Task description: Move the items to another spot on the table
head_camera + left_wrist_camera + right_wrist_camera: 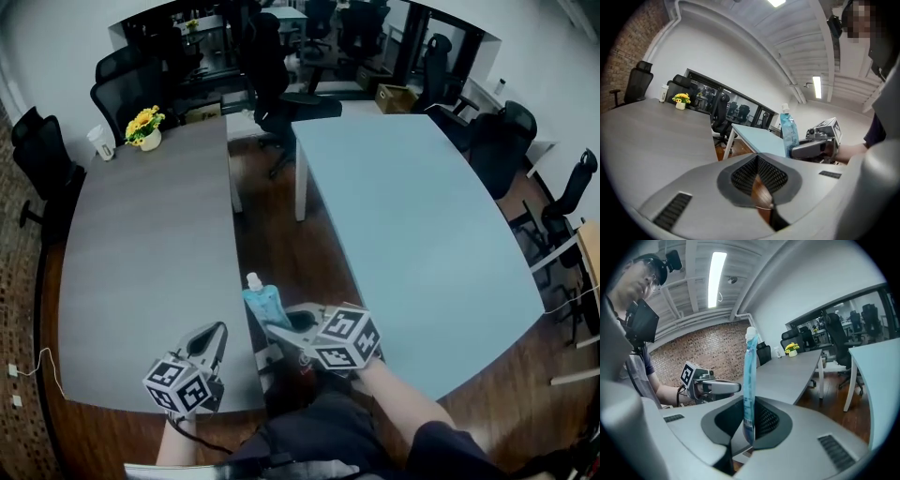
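A blue pouch [750, 380] with a white cap is clamped by the right gripper [749, 423]; its jaws are drawn narrow against the pouch's lower part, and the pouch is held upright, cap uppermost. In the head view the pouch is seen in the air over the strip of wooden floor [281, 234] between the two tables, close to the near right corner of the grey table [141, 253] and apart from the pale blue table [412, 225]. It is touched by neither table.

The left gripper [759, 180] is seen with its jaws brought together and nothing between them; only floor shows through the slit behind the pads. It is held low over the near edge of the grey table, just left of the right gripper.

At the far end of the grey table a pot of yellow flowers [145, 125] and a white cup [101, 142] are set side by side. Black office chairs [122, 84] are ranged around the far ends of both tables.
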`<state>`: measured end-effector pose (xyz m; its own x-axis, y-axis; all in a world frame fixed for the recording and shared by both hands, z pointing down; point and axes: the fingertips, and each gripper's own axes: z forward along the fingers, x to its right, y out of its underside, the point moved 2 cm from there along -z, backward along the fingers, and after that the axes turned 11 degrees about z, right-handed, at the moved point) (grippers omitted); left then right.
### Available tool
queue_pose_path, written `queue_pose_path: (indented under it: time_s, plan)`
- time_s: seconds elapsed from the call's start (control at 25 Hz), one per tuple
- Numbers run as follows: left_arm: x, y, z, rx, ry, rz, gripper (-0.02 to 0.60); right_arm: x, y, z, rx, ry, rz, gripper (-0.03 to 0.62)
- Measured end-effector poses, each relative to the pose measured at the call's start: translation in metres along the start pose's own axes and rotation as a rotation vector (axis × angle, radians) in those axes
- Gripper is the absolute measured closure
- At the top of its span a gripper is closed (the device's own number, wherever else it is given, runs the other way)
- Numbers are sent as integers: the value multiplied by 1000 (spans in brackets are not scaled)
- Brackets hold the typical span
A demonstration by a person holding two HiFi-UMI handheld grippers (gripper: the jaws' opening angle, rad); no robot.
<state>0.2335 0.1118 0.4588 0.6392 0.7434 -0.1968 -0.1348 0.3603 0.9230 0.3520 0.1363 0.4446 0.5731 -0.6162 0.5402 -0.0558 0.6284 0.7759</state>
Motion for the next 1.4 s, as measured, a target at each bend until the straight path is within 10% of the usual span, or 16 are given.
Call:
queue_pose_path:
  time_s: [0.48,0.8,1.4]
  plan:
    - [42,-39,145,-152,-78,86,575,133,-37,-84,45,-53,115,554]
    - [63,-75,186,-191,-69,171,575,136,-49,-111,119,-156,134,554]
    - [38,-105,249,-171,-18,269,575,185,-88,-124,190,-77,131,554]
